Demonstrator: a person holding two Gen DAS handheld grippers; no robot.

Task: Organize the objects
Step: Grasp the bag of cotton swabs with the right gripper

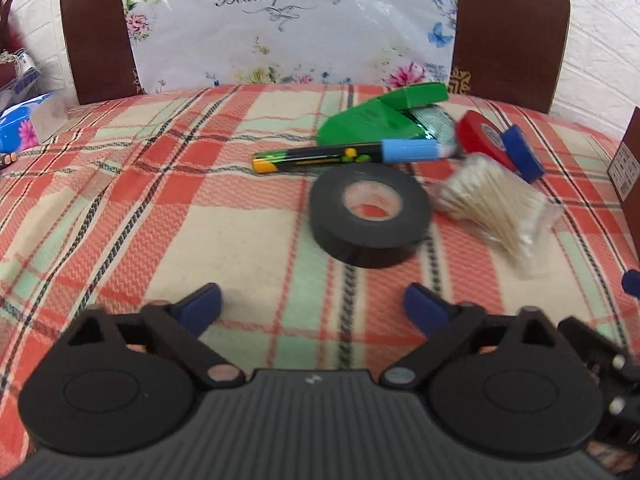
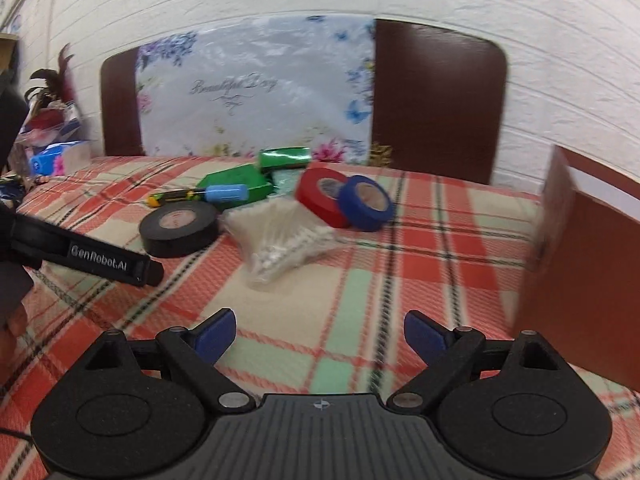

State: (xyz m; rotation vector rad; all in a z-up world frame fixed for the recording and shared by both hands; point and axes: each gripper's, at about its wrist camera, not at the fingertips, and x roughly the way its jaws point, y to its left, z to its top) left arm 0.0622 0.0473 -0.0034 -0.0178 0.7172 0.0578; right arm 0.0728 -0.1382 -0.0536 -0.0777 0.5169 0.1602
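Left gripper point(image 1: 312, 308) faces matte black tape roll point(image 1: 370, 216).

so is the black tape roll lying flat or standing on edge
Lying flat: the black tape roll rests on the plaid cloth, core hole facing up.

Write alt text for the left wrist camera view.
The open left gripper hovers over a plaid cloth, facing a black tape roll, a bag of cotton swabs, a marker and red tape.
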